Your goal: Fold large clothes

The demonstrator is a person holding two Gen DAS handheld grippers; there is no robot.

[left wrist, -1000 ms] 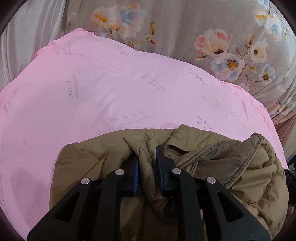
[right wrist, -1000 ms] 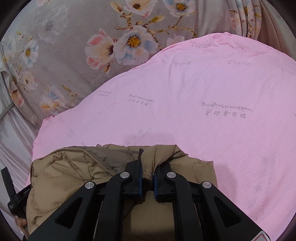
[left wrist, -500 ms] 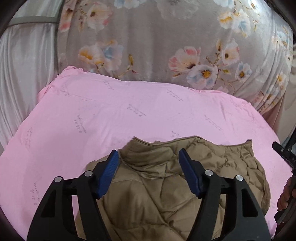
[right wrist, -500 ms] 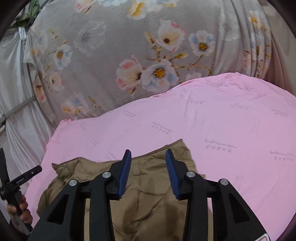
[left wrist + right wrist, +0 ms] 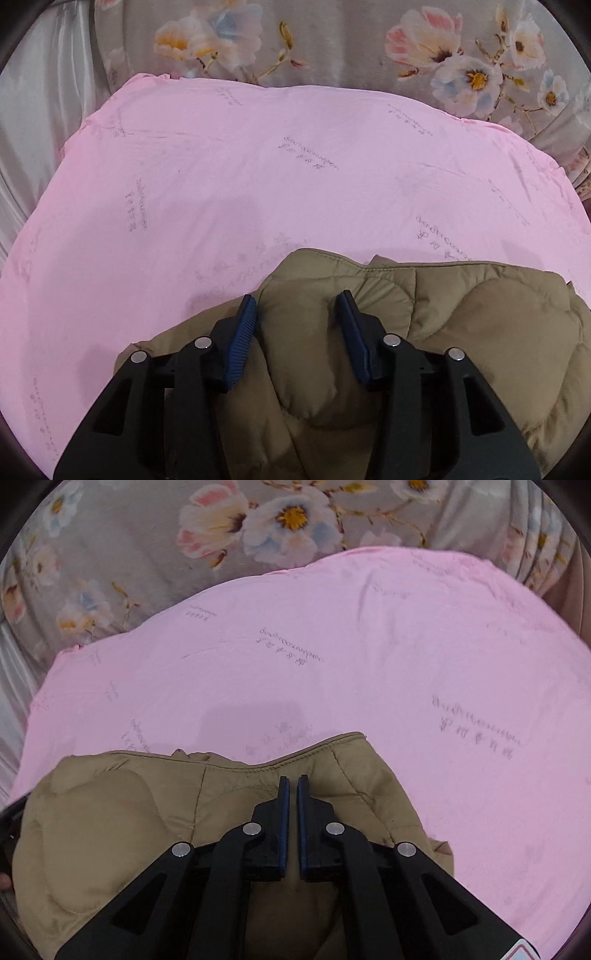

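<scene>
A tan quilted puffer jacket (image 5: pixel 461 325) lies folded in a bundle on the pink sheet (image 5: pixel 258 184). It also shows in the right wrist view (image 5: pixel 129 812). My left gripper (image 5: pixel 299 306) is open, its blue pads on either side of a puffy fold of the jacket's left end. My right gripper (image 5: pixel 293 781) is shut with nothing visibly between its pads and rests over the jacket's right part, just behind its stitched edge.
The pink sheet (image 5: pixel 406 664) covers the surface ahead and to both sides. A grey floral curtain (image 5: pixel 369 40) hangs behind it, also in the right wrist view (image 5: pixel 184 539). Pale silver fabric (image 5: pixel 33 122) hangs at far left.
Both grippers let go of the jacket and opened. The left has since narrowed around a fold, lower and nearer. The right has closed empty over the jacket.
</scene>
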